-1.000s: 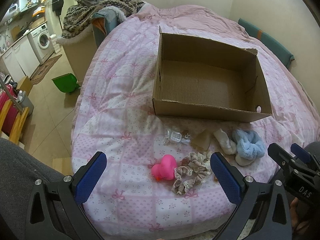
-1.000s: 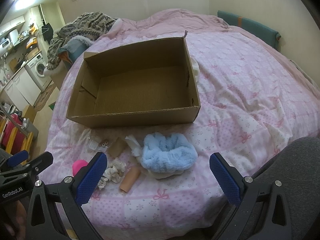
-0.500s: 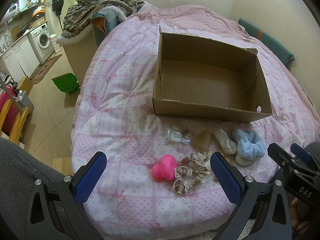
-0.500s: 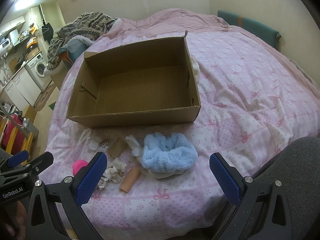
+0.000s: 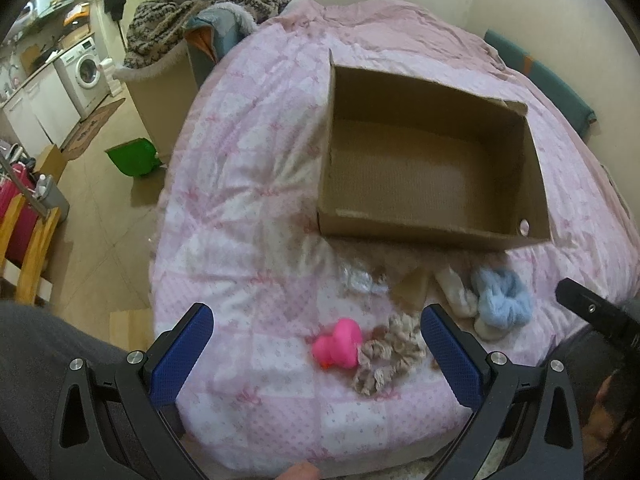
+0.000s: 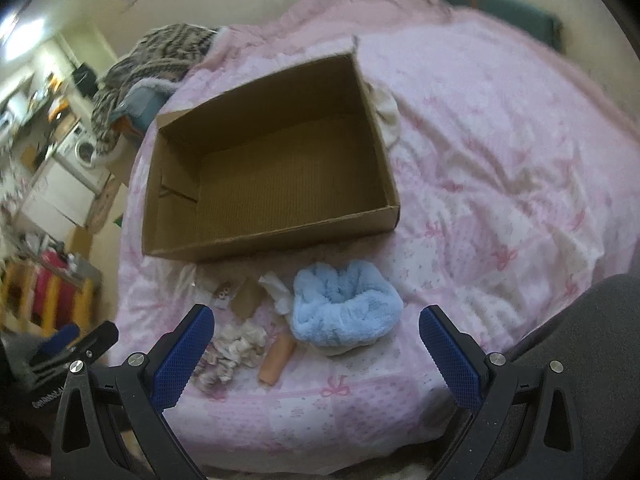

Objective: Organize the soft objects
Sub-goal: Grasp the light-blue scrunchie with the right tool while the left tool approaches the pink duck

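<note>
Left claw point(image 5: 316, 354): spread wide, holding nothing, over the near edge of the bed.
Right claw point(image 6: 316, 354): spread wide, holding nothing, over the near edge of the bed, right of the left claw.
Bed point(image 5: 248, 216): pink patterned quilt; its left edge drops to the floor; broad bare quilt left of the box and, in the right wrist view, right of it.
Cardboard box point(image 5: 432, 168): open top, nothing seen inside; stands on the quilt beyond the soft items, with a strip of quilt between its near wall and them.
Pink toy point(image 5: 338, 344): near middle of the quilt, between the left claw's fingers in view, touching the scrunchie.
Beige lace scrunchie point(image 5: 390, 354): just right of the pink toy.
Blue fluffy item point(image 6: 344, 304): rightmost of the cluster, lying on something white that is mostly hidden beneath it.
Peach tube point(image 6: 276, 360): near left of the blue fluffy item, touching it.
White crumpled piece point(image 6: 276, 292): left of the blue fluffy item; kind unclear.
Brown flat piece point(image 6: 248, 300): near the box's near wall; blurred.
Clear packet point(image 5: 360, 280): left of the brown flat piece; contents hard to make out.
Cream cloth point(image 6: 388, 116): behind the box's right wall, partly hidden.
</note>
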Tool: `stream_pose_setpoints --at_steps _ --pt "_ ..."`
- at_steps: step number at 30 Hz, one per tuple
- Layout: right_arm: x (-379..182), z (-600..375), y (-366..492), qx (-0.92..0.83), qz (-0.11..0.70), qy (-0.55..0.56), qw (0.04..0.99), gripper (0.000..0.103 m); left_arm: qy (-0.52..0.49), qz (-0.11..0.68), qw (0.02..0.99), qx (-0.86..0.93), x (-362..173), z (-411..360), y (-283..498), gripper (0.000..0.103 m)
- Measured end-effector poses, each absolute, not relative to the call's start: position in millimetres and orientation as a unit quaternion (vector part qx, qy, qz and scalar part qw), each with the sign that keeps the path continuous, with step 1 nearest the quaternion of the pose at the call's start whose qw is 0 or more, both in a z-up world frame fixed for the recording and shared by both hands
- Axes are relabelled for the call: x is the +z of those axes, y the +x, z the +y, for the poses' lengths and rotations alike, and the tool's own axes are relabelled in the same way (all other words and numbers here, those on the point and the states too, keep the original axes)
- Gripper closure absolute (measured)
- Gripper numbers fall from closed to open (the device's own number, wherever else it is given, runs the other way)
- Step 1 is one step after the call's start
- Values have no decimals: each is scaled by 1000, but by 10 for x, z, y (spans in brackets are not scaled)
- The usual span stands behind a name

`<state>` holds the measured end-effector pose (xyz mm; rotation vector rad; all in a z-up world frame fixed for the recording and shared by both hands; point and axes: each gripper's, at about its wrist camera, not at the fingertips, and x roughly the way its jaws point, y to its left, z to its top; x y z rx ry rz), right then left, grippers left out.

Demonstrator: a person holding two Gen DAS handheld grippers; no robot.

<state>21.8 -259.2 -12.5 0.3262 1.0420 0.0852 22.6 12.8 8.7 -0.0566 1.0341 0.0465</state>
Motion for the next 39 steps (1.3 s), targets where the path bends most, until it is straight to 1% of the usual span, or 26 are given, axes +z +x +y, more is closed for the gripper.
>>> stream_pose_setpoints --at_steps 4,7,10,14,20,21,22,24,25,26,28,29,32,34,39 --pt "-224 -2844 454 36 542 224 809 0 -17 504 863 28 159 171 381 0" --pt "-378 -2898 622 33 580 247 776 0 -12 516 855 36 140 228 505 0" --pt "-588 -2827 776 30 609 237 757 0 -20 527 848 45 69 304 593 0" --pt "-895 -2583 924 22 648 195 736 0 -25 535 842 56 -74 369 631 0" --pt "-1173 -2418 990 4 661 153 734 0 -46 547 834 59 -190 436 649 0" --pt "-1206 -2422 978 0 662 151 734 4 -48 549 832 59 -200 445 657 0" --pt "-1248 -2447 959 0 661 158 733 13 -52 551 831 59 -209 455 666 0" --pt "-1307 -2524 923 2 657 177 732 22 -62 555 827 59 -234 479 686 0" --pt "-1311 -2553 906 3 655 180 734 31 -64 558 825 60 -252 483 698 0" --pt "-1319 -2579 888 11 652 188 735 45 -67 562 822 60 -270 490 710 0" --pt "-1308 -2627 840 22 647 211 732 52 -73 566 819 61 -301 503 728 0" --pt "-1279 -2642 821 25 643 213 735 62 -77 568 817 61 -312 509 736 0" --pt "-1249 -2624 769 40 637 209 741 78 -77 569 816 62 -320 513 738 0" --pt "-1148 -2651 781 56 629 214 745 83 -76 571 815 65 -336 520 742 0" --pt "-755 -2679 720 106 590 222 769 87 -75 576 810 84 -386 579 732 0"
